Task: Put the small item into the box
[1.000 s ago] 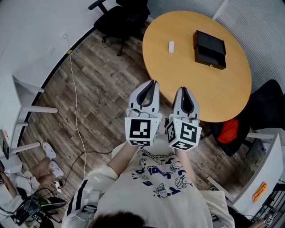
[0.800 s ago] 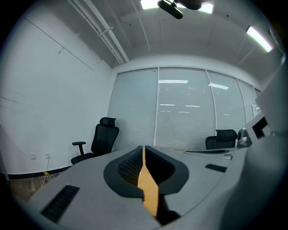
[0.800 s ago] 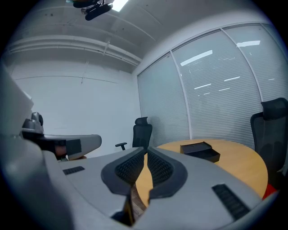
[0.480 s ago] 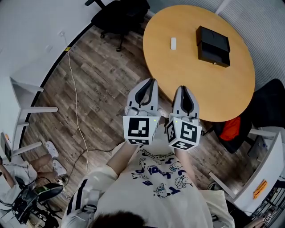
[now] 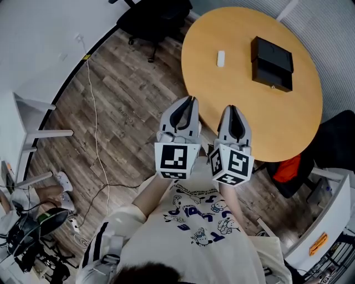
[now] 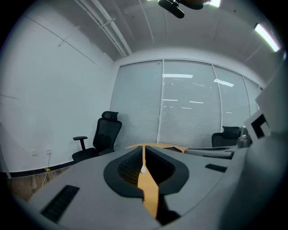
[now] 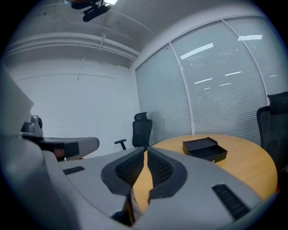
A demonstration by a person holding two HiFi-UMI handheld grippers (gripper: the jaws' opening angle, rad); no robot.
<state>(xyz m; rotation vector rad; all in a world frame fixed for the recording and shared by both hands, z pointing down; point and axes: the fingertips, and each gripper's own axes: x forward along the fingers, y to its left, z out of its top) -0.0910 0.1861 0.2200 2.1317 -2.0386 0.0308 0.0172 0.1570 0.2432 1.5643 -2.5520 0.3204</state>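
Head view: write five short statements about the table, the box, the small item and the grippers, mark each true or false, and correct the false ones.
1. The small white item lies on the round table, apart from the black box. True.
2. The right gripper holds the small white item. False: its jaws are together with nothing between them.
3. The left gripper has its jaws wide apart. False: they are together and empty.
4. A black office chair stands on the wood floor beside the table. True.
5. The black box sits on the floor. False: it is on the table.
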